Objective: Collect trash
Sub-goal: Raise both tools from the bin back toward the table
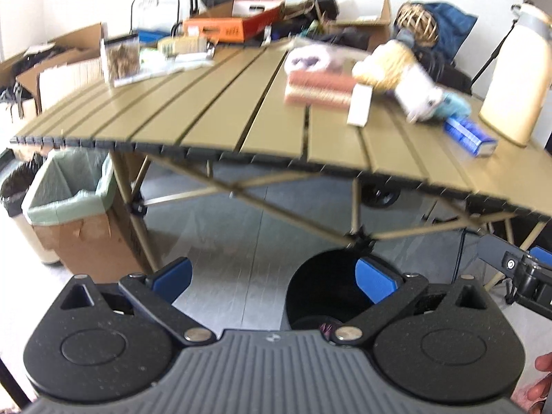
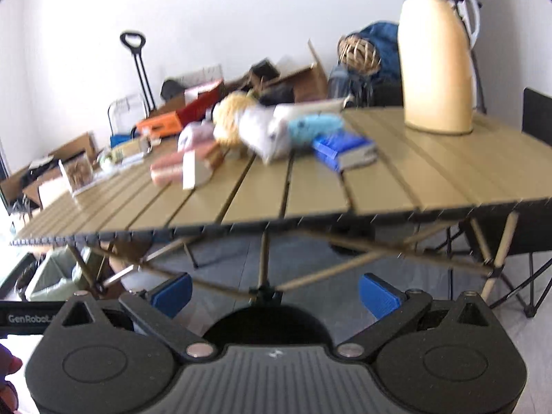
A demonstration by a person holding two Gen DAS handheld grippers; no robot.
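Observation:
My left gripper (image 1: 274, 281) is open and empty, held below the front edge of the olive slatted table (image 1: 214, 110). A black round bin (image 1: 321, 293) stands on the floor just under its right finger. My right gripper (image 2: 274, 295) is open and empty too, above the same black bin (image 2: 265, 324). On the table lie a pink packet (image 1: 319, 91), a small white box (image 1: 359, 105), a crumpled white wrapper (image 1: 415, 93), a blue box (image 1: 471, 136) and a yellow fluffy thing (image 1: 386, 62). They also show in the right wrist view: white box (image 2: 193, 170), blue box (image 2: 345, 150).
A cream thermos jug (image 2: 436, 55) stands at the table's right end. A cardboard box lined with a green bag (image 1: 72, 186) sits on the floor at the left, by a round can (image 1: 17, 189). Cardboard boxes and clutter lie behind the table. A folding chair (image 2: 531, 179) stands at the right.

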